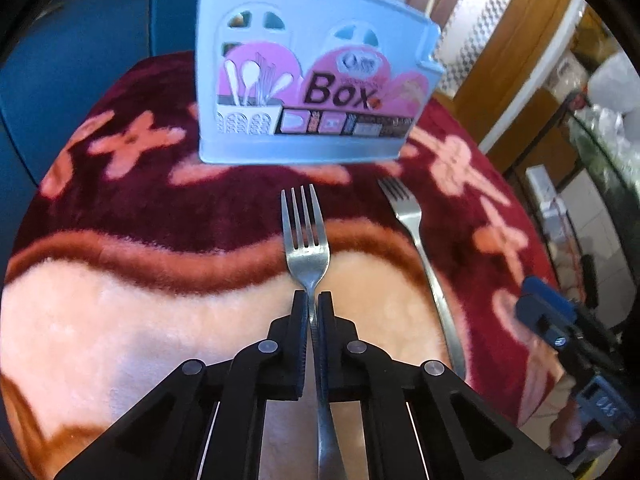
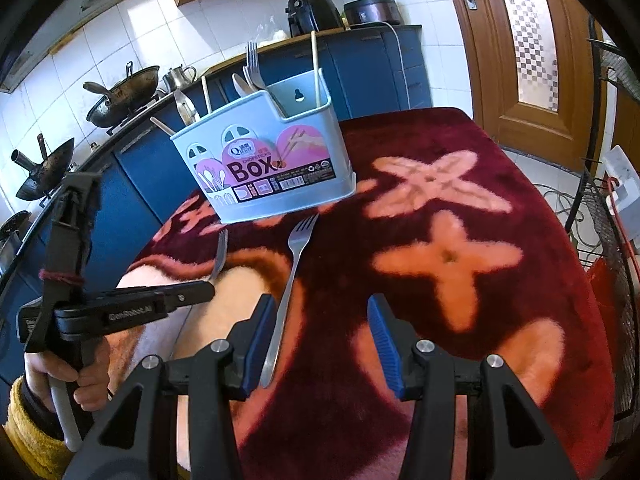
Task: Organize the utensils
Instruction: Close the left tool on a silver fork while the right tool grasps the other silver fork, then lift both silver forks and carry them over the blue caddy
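Observation:
A light blue utensil box (image 1: 308, 80) stands at the far side of the table, with forks, a spoon and chopsticks upright in it (image 2: 252, 68). My left gripper (image 1: 313, 300) is shut on the handle of a steel fork (image 1: 306, 240), whose tines point toward the box. In the right wrist view that gripper (image 2: 200, 292) shows at the left with the fork (image 2: 219, 252) in it. A second fork (image 2: 290, 280) lies on the blanket. My right gripper (image 2: 322, 320) is open over its handle, which runs just inside the left pad (image 2: 260, 340), untouched.
A plush red and pink blanket (image 2: 448, 256) covers the round table. Behind the box runs a blue kitchen counter (image 2: 360, 64) with woks (image 2: 120, 96) and appliances. A wooden door (image 2: 520, 40) and a wire rack (image 2: 612, 240) stand to the right.

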Demonstrator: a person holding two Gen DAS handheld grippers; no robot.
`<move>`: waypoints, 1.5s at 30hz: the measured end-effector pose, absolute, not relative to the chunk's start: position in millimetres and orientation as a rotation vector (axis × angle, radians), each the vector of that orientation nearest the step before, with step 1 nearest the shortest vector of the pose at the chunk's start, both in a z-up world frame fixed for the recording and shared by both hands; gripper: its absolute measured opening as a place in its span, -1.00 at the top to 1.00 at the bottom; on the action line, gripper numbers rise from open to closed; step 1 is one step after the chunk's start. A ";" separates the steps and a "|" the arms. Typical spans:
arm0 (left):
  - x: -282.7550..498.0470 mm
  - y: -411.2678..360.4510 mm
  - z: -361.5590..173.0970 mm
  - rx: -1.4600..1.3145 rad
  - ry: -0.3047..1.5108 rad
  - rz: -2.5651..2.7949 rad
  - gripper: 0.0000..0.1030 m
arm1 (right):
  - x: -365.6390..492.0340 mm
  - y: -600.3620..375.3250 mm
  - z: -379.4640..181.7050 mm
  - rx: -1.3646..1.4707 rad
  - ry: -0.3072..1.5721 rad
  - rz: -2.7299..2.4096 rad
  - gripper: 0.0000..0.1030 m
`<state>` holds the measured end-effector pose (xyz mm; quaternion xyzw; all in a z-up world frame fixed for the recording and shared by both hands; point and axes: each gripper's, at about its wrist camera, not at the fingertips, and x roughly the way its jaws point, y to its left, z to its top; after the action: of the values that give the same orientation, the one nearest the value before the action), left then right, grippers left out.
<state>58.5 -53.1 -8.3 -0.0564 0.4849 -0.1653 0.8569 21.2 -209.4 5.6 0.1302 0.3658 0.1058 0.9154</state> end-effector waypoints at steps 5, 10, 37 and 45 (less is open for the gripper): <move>53.1 -44.8 2.9 -0.134 0.926 -0.332 0.93 | 39.8 -203.4 2.7 0.269 0.788 0.242 0.01; 55.2 -36.7 10.8 -0.124 0.854 -0.292 0.93 | 62.7 -195.3 -1.6 0.269 0.829 0.255 0.01; 63.3 -14.8 18.9 -0.182 0.731 -0.336 0.94 | 143.9 -183.5 -23.9 0.350 0.957 0.348 0.85; 56.3 -11.7 27.4 -0.199 0.695 -0.339 0.94 | 129.4 -190.6 -21.0 0.437 0.933 0.385 0.92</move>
<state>56.3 -11.7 27.4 -0.0968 0.3382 -0.1648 0.9215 129.4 -190.6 -21.0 0.2077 0.4434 0.1828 0.8525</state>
